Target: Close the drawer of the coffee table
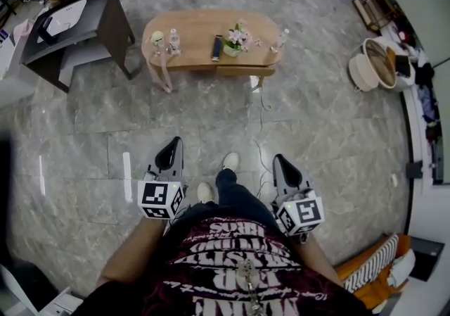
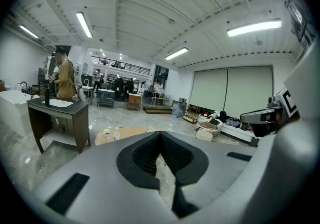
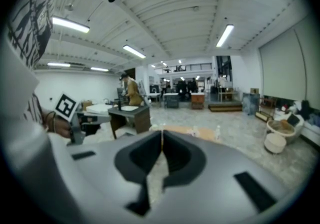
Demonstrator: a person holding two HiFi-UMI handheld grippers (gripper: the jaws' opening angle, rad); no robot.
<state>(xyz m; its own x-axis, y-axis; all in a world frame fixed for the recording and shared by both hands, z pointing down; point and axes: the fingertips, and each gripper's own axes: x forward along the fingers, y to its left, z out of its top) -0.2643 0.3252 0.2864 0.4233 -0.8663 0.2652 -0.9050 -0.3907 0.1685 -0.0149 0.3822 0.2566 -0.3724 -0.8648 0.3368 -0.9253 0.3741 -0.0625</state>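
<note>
Both the left gripper and the right gripper have their jaws clenched on nothing. The coffee table stands well apart at 12 o'clock, and its drawer seems to sit slightly out on the near side. I reckon a hard, off-centre shove could skew the drawer or jolt the tabletop and topple the flowers or a bottle.
</note>
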